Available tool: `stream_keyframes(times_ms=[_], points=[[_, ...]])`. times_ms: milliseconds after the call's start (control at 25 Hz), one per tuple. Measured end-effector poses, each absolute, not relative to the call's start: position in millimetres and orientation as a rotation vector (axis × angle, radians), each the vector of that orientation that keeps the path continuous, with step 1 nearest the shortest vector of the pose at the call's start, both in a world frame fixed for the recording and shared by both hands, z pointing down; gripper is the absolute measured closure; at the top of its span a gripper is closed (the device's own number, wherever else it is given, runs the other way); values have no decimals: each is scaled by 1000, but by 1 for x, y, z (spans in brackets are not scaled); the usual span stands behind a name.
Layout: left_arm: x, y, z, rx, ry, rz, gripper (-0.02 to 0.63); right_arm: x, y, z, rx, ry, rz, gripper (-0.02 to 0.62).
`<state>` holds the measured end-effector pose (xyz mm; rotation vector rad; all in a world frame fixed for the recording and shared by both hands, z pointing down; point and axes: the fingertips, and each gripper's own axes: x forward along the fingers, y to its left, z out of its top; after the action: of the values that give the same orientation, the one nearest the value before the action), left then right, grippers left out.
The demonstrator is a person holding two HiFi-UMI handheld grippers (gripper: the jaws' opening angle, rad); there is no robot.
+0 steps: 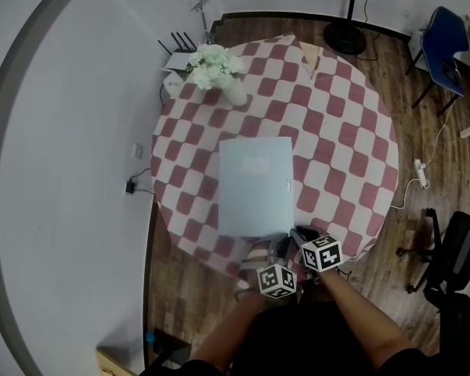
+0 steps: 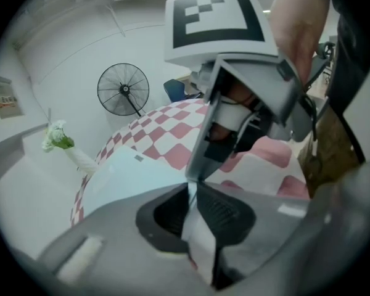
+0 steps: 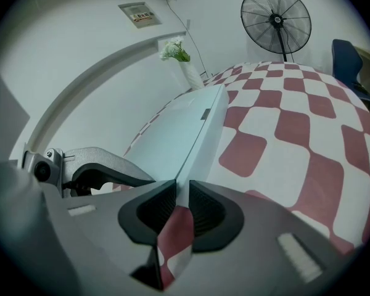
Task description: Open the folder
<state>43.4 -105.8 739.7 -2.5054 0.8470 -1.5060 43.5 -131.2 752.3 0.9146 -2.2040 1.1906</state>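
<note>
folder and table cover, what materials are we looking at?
folder: probably plastic. It is a smooth, pale blue, matte sheet with a flat stiff cover, crisp edges and no visible weave.
table cover: cloth or vinyl, with a red and white check print. It drapes over the round table's edge. The finish is too small to tell.

Soft even indoor light, heavy fisheye warp at edges, close-ups perhaps blurred

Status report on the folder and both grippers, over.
Left gripper and right gripper both pinch folder at near corner. Folder flat, closed. Flower vase at far edge, clear of it.
</note>
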Motion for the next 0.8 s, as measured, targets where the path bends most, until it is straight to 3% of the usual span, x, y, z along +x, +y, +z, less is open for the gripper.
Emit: stream_keyframes(times_ms=[320, 800], points=[[43, -105, 733, -2512, 853, -1480, 604, 44, -132, 752, 917, -2204, 1207, 528], [42, -108, 710, -2530, 898, -1410, 607, 41, -133, 752, 902, -2190, 1188, 534]])
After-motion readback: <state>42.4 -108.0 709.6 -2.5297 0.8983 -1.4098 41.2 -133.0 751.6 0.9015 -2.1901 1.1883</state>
